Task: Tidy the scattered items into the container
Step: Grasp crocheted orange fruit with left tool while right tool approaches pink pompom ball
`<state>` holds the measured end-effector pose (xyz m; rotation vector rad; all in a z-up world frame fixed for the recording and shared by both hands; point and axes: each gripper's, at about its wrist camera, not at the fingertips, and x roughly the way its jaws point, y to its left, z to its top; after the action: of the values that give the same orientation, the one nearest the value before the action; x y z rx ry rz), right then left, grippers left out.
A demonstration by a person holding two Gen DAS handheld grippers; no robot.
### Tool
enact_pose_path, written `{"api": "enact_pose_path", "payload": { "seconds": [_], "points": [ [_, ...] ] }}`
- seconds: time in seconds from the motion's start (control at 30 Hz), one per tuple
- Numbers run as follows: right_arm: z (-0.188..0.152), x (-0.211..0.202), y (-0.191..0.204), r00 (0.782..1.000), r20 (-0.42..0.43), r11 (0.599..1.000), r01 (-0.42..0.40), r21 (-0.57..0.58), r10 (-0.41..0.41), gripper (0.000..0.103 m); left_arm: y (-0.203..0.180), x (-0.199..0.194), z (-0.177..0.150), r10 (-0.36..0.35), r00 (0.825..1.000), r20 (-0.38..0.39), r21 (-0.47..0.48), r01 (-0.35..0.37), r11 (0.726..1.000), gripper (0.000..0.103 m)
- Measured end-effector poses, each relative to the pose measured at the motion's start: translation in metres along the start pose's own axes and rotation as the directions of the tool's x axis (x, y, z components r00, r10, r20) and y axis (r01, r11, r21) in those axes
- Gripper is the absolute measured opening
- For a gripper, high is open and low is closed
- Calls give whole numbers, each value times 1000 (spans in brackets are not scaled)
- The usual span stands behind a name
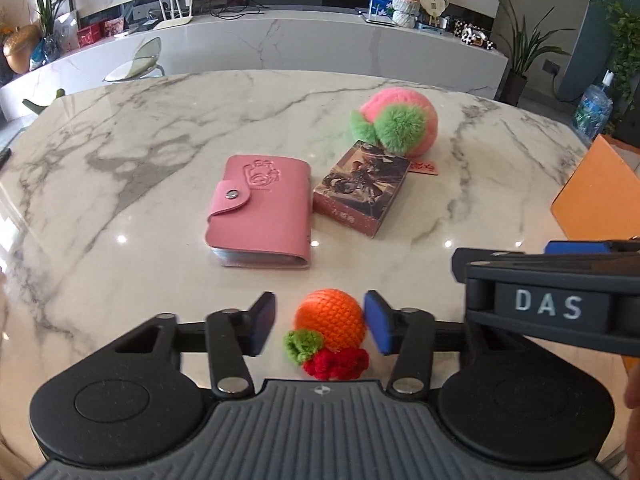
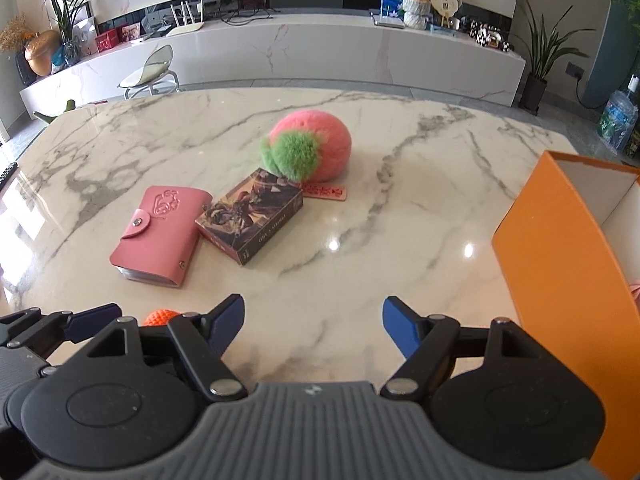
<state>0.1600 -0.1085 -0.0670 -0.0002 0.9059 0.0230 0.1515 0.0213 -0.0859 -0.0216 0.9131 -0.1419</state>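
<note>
A crocheted orange (image 1: 332,316) with a green leaf and a red knot lies on the marble table (image 1: 140,184) between the fingers of my left gripper (image 1: 320,320). The right-hand pad touches it, while a gap shows at the left-hand pad. My right gripper (image 2: 312,320) hovers open over bare marble with nothing between its fingers. Further back lie a pink card holder (image 2: 160,236), a printed card box (image 2: 248,216) and a pink-and-green plush peach (image 2: 316,140) with a red tag (image 2: 324,192). The orange container (image 2: 560,260) stands open at the right.
The right gripper's body (image 1: 552,304) sits close beside my left one, and the left gripper (image 2: 60,328) shows at the right view's left edge. Something pink (image 2: 634,296) lies inside the container. Beyond the table are a chair (image 2: 152,72), a long cabinet and plants.
</note>
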Motion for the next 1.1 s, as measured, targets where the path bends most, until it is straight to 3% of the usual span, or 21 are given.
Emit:
{"api": "enact_pose_path", "payload": {
  "seconds": [0.03, 0.33, 0.47, 0.7, 1.1],
  "points": [
    [0, 3, -1, 1000, -7, 1000, -2, 3, 2, 78, 0, 1, 0, -4, 1000, 3, -6, 4, 1000, 43],
    [-2, 22, -15, 999, -33, 999, -13, 46, 15, 78, 2, 2, -8, -21, 997, 70, -15, 22, 1000, 44],
    [-4, 26, -24, 999, -43, 997, -12, 75, 15, 78, 8, 12, -16, -18, 1000, 17, -61, 19, 998, 49],
    [-6, 34, -31, 998, -54, 995, -21, 101, 27, 78, 5, 13, -20, 13, 999, 42, -28, -12, 1000, 47],
    [19, 46, -32, 999, 6, 995, -50, 88, 50, 78, 0, 15, 24, 52, 993, 107, 10, -53, 999, 47]
  ]
}}
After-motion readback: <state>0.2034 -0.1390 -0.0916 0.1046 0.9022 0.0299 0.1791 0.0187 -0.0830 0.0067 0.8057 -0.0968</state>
